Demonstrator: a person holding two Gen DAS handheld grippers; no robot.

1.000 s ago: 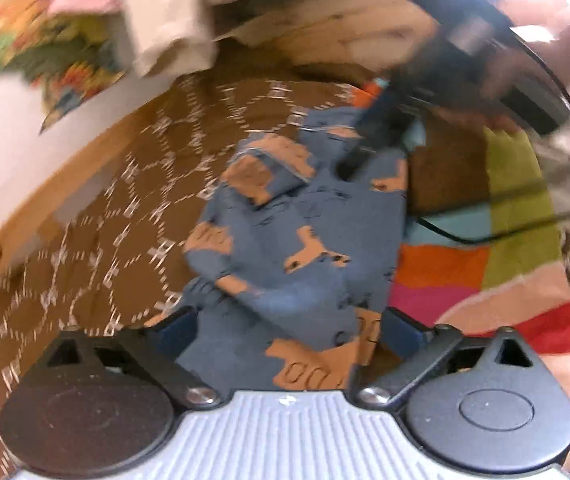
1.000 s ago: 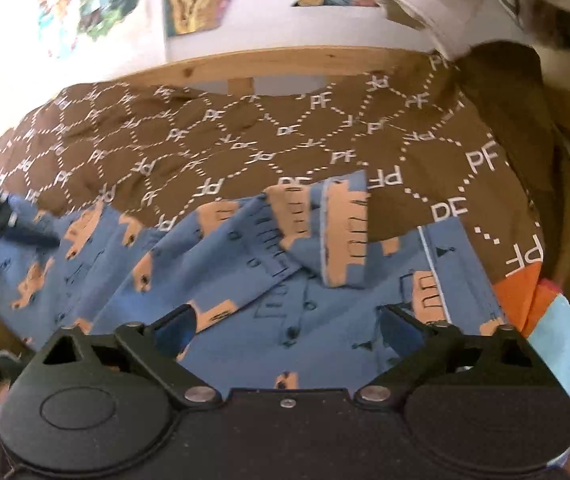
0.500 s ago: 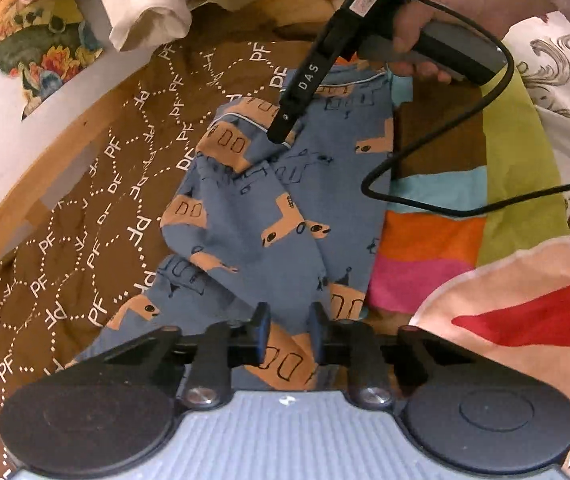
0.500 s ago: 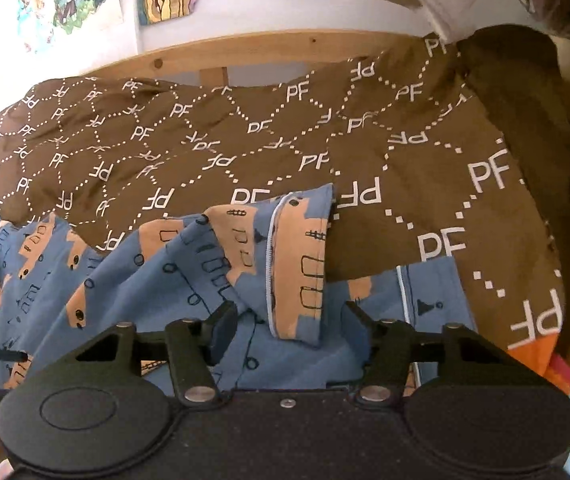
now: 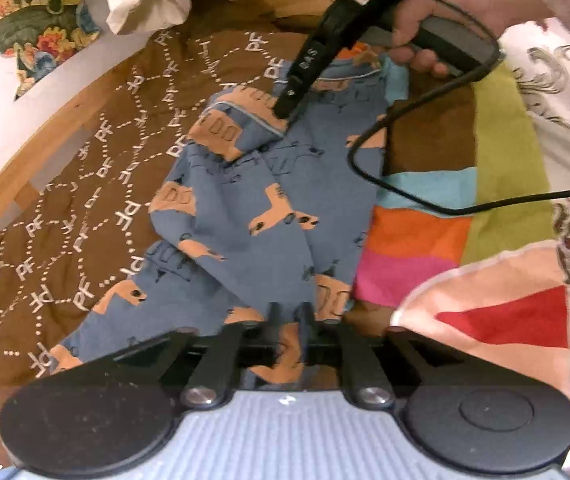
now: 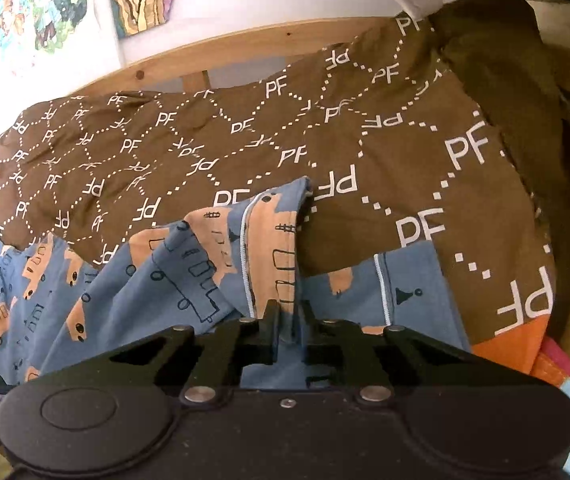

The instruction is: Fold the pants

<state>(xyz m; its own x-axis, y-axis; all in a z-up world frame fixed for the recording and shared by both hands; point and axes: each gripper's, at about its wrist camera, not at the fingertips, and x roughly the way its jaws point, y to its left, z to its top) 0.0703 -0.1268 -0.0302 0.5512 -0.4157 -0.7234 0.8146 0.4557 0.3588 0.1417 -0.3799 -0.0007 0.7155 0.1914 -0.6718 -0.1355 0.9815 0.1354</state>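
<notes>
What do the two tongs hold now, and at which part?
Both hold the blue pants. The left tongs pinch cloth at the near end, loosening slightly; the right tongs are closing on a folded edge at the far end.

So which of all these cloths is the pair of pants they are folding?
Find the big brown bedspread printed with white PF letters, beside a wooden rail. On it, against the bright colour-block blanket, lie the pants, crumpled, with both grippers pinching them. They are the only blue cloth, scattered with orange vehicle shapes.
</notes>
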